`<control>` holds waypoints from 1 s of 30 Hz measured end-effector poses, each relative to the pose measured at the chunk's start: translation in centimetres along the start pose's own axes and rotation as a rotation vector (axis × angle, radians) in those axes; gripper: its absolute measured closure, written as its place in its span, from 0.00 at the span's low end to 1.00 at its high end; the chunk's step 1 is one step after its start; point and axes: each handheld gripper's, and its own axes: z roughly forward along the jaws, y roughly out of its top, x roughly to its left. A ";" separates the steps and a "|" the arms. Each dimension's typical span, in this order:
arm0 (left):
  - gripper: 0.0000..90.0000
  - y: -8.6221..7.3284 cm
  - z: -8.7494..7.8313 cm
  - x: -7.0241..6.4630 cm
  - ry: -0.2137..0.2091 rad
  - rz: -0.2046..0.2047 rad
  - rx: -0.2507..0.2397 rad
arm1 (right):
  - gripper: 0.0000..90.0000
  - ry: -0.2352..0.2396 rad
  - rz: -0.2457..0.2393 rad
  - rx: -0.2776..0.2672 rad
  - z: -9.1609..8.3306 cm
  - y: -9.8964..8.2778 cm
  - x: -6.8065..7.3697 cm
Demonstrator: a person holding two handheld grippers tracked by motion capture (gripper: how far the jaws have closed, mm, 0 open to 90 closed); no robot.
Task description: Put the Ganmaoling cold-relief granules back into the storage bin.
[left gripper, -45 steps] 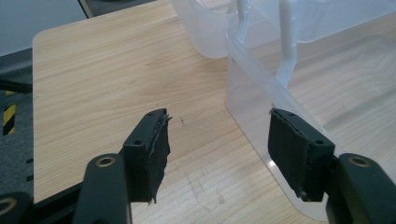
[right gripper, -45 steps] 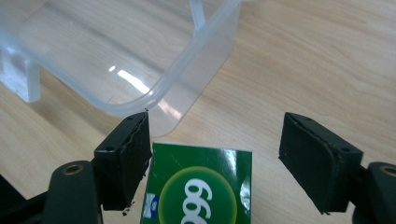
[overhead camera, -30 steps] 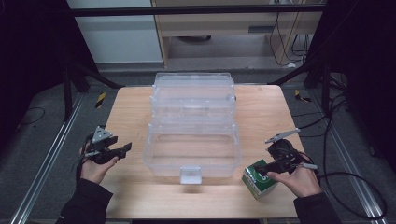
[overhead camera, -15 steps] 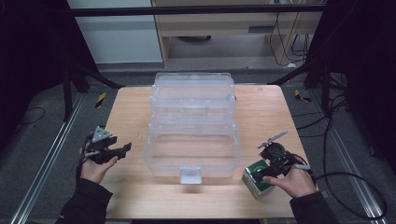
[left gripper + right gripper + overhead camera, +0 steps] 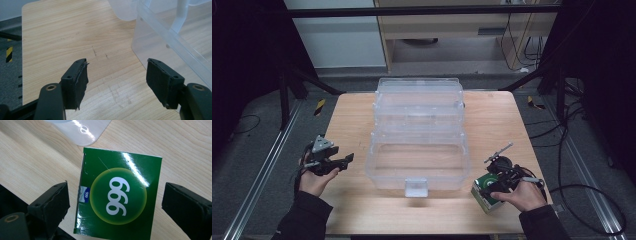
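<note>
Right gripper (image 5: 113, 207): jaws spread wide and just been opening, poised above the green box (image 5: 117, 195); the box lies between the pads with a gap on each side, neither pad pressing on it. In the high view this gripper (image 5: 500, 181) sits over the box at the near right of the table.
Green box: flat on the wooden table (image 5: 30, 157), printed face up with "999" in a yellow-green disc; in the high view (image 5: 486, 192) it rests near the front right edge, just right of the clear bin's front corner.
Box from the claw: directly below and ahead of the jaws, so a straight descent looks like all the coming move calls for.
Long axis: face close to square; its two side edges run along the jaws' length, so the pads face those sides squarely.
Nearer hand: right hand (image 5: 524, 195), by far; the left is well apart across the bin.
Clear bin (image 5: 419, 157): open-topped transparent container at table centre, latch tab at its front wall; a rounded clear tab (image 5: 80, 131) shows just beyond the box in the right gripper view.
Left gripper (image 5: 116, 82): jaws apart, nothing between them, over bare wood with the bin's wall (image 5: 160, 32) to one side; in the high view (image 5: 343, 161) it is held beside the bin's left wall.
Risk, judged: a slight sideways offset could let one pad land on the glossy top.
</note>
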 end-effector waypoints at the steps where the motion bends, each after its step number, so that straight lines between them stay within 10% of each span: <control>1: 0.36 0.0 0.0 0.0 0.001 0.006 0.000 | 0.10 0.003 -0.002 0.002 0.1 0.0 0.0; 30: 0.36 -0.3 0.6 -0.3 -0.014 0.026 0.025 | 0.15 0.025 0.017 0.116 2.5 0.8 -0.6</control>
